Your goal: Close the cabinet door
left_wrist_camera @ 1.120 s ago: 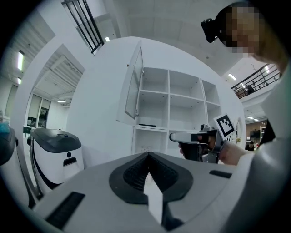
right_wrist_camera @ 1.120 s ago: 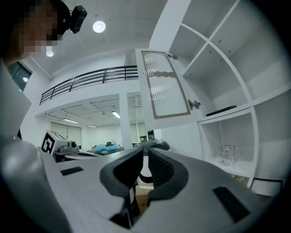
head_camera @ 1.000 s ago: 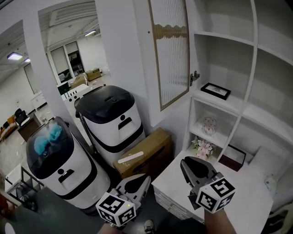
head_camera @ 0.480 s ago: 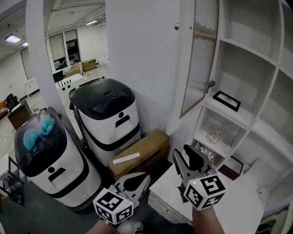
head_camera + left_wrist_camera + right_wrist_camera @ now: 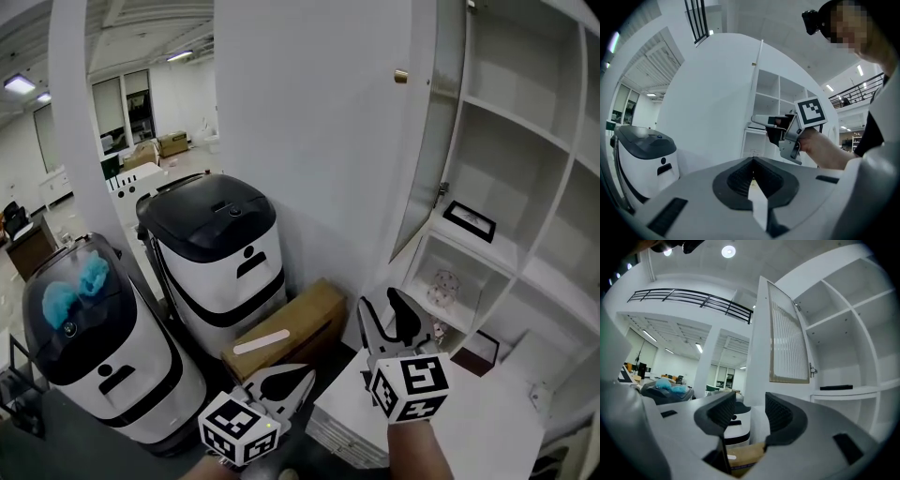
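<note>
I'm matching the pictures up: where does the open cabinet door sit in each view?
Head view: cabinet door at upper right, nearly edge-on.
Left gripper view: door a thin edge, upper centre.
Right gripper view: door at centre, ribbed pane showing.
Shared landmark: cabinet shelves, right of it.

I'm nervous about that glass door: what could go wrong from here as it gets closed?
The white cabinet door with its ribbed glass panel stands wide open. The right gripper, whose jaws have just been opening with nothing between them, could push on the glass rather than the door's white edge. A hard swing might slam it and jolt the black-framed picture on the shelf behind.
</note>
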`<state>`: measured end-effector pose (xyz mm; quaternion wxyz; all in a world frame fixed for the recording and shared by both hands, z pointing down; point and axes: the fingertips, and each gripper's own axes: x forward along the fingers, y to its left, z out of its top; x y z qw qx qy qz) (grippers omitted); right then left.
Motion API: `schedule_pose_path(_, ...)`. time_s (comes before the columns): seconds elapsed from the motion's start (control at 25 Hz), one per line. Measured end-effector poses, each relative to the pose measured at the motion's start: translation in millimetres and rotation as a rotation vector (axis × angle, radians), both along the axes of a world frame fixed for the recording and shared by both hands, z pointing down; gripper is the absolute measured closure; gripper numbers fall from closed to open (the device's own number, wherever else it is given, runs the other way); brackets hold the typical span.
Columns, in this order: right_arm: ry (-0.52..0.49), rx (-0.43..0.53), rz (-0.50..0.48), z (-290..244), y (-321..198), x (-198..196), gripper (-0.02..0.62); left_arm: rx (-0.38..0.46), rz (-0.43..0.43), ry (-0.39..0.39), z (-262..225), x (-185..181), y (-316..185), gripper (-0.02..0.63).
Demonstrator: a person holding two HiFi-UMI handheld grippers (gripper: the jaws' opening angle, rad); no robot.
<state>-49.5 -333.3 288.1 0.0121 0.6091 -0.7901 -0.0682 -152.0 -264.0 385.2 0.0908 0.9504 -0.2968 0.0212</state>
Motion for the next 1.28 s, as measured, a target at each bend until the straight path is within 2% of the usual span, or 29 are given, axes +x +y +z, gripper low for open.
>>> schedule_pose_path(0.32,0.024,0.023,0.098,-12,-17,-3,0.414,0.024,0.04,0.005,-6,-10,-4,0.601)
schedule_pose_path(0.48,0.046,0.005,0.135,-7,-29,-2,0.414,0.02,0.063,-0.002,-4,-9,-4,0.601)
schedule_pose_path(1.04,-0.007,-0.007,0.045,-7,-22,9,0.405,0.006,0.146,-0.009,4,24,-17,0.601)
schedule_pose_path(1.28,-0.072,-0.026,0.023,-4,-8,26,0.408,-0.007,0.201,-0.015,8,44,-17,0.601)
